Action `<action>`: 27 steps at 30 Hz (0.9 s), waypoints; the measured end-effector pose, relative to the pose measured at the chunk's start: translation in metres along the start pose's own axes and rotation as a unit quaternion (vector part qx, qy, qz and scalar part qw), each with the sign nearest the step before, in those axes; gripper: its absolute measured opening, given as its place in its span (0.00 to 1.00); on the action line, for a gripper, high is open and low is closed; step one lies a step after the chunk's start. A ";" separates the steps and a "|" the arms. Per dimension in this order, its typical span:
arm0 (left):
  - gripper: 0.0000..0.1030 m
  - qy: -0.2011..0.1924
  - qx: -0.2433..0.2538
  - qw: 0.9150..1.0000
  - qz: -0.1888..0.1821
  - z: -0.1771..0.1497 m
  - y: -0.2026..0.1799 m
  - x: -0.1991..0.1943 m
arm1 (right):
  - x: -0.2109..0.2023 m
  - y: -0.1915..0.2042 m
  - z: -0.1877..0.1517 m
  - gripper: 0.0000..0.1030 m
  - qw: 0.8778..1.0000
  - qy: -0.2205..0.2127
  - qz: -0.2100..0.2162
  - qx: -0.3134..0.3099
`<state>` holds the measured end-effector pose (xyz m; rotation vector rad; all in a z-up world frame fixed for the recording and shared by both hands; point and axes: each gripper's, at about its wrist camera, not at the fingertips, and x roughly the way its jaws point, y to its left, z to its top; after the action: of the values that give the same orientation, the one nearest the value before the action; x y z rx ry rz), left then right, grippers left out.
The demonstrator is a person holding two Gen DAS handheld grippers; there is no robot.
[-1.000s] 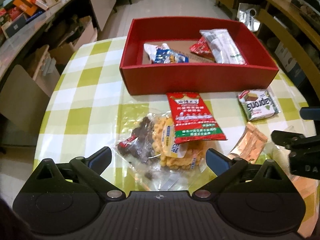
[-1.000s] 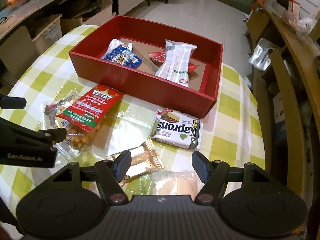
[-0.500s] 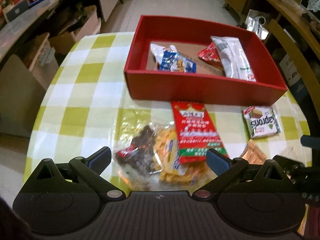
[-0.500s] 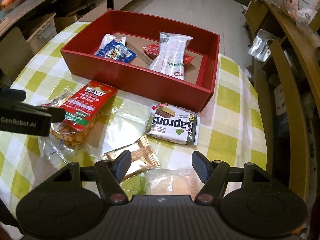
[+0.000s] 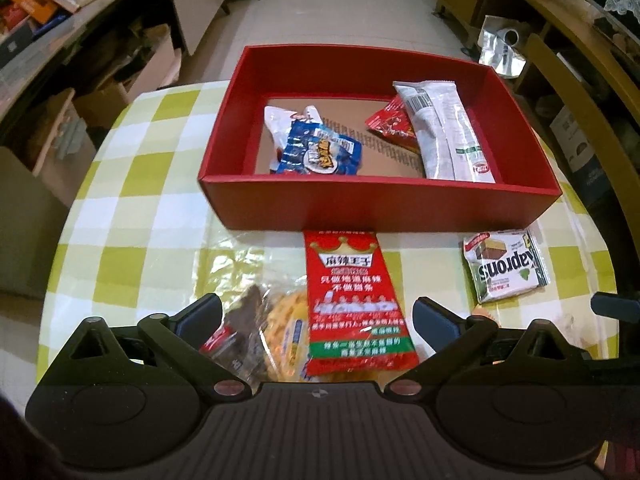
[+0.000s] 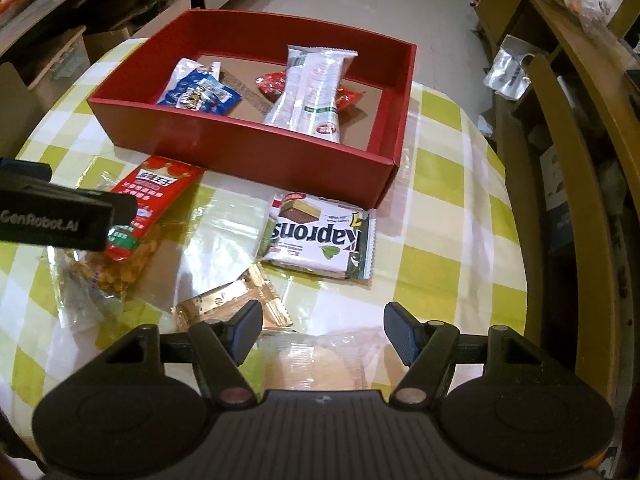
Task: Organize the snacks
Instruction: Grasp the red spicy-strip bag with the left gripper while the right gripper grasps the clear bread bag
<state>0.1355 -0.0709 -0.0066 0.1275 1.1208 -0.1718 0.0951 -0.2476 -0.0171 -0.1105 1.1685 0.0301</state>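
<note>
Only the right wrist view shows the gold packet (image 6: 234, 304).

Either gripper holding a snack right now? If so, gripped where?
Nothing held. The left gripper stands open over the red packet; the right gripper stands open over a clear-wrapped pastry, pads not pressing on it.
</note>
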 end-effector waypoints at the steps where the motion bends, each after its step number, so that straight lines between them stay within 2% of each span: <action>1: 1.00 0.001 0.000 1.000 0.002 0.002 -0.001 0.002 | 0.001 -0.001 0.000 0.71 1.000 0.002 0.000 0.001; 18: 0.98 0.043 0.015 0.999 0.020 0.019 -0.023 0.054 | 0.013 -0.028 -0.001 0.71 0.999 0.020 -0.001 0.034; 21: 0.93 0.047 0.025 0.998 0.027 0.017 -0.024 0.056 | 0.015 -0.033 -0.002 0.72 0.999 0.024 0.002 0.042; 22: 0.90 0.047 0.028 0.998 0.027 0.016 -0.025 0.055 | 0.015 -0.034 -0.002 0.72 0.999 0.024 0.006 0.045; 23: 0.81 0.046 0.031 0.998 0.025 0.016 -0.026 0.054 | 0.014 -0.034 -0.003 0.72 0.999 0.024 0.009 0.046; 27: 0.72 0.050 0.039 0.998 0.009 0.011 -0.028 0.049 | 0.009 -0.034 -0.006 0.72 0.999 0.020 0.024 0.044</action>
<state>0.1608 -0.1040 -0.0469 0.2175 1.2124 -0.1951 0.0961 -0.2821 -0.0252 -0.0040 1.2103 0.0191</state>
